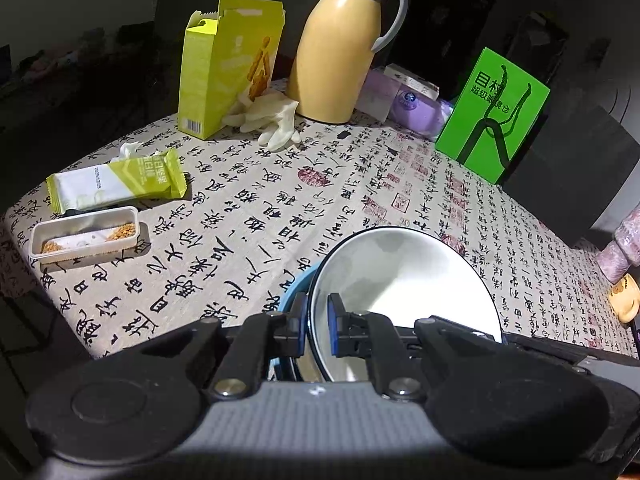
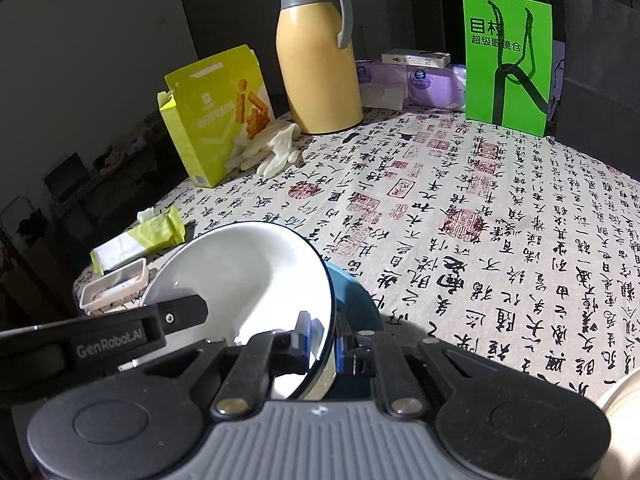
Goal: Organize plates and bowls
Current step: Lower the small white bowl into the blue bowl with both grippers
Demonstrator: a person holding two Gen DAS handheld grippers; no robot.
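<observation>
Gripping opposite sides of one round bowl (image 1: 404, 280), white inside with a thin dark rim and a blue outer wall, both grippers hold it tilted just above the near part of the table. The left gripper (image 1: 318, 322) is clenched on the rim at the bowl's left side, one blue pad inside and one outside. The right gripper (image 2: 322, 338) is clamped on the rim at the bowl's right side in the same way; in the right wrist view the left gripper's black finger, lettered GenRobot.AI, reaches in across the white interior. Whether the bowl's base touches the table cannot be told.

The table is covered by a beige cloth printed with black calligraphy and red seals (image 1: 360, 184). To the left lie a shallow white plastic tray holding brown crumbs (image 1: 86, 236) and a yellow-green and white snack wrapper (image 1: 116, 182). Farther back stand an opened yellow-green cardboard snack box (image 1: 224, 68) with pale rubber gloves (image 1: 272, 118) beside it, then a tall yellow thermos jug with a grey handle (image 1: 340, 44). Lilac tissue packs (image 1: 416, 110) sit behind it, and a bright green card with dark cord handles (image 1: 494, 114) stands at the right.
</observation>
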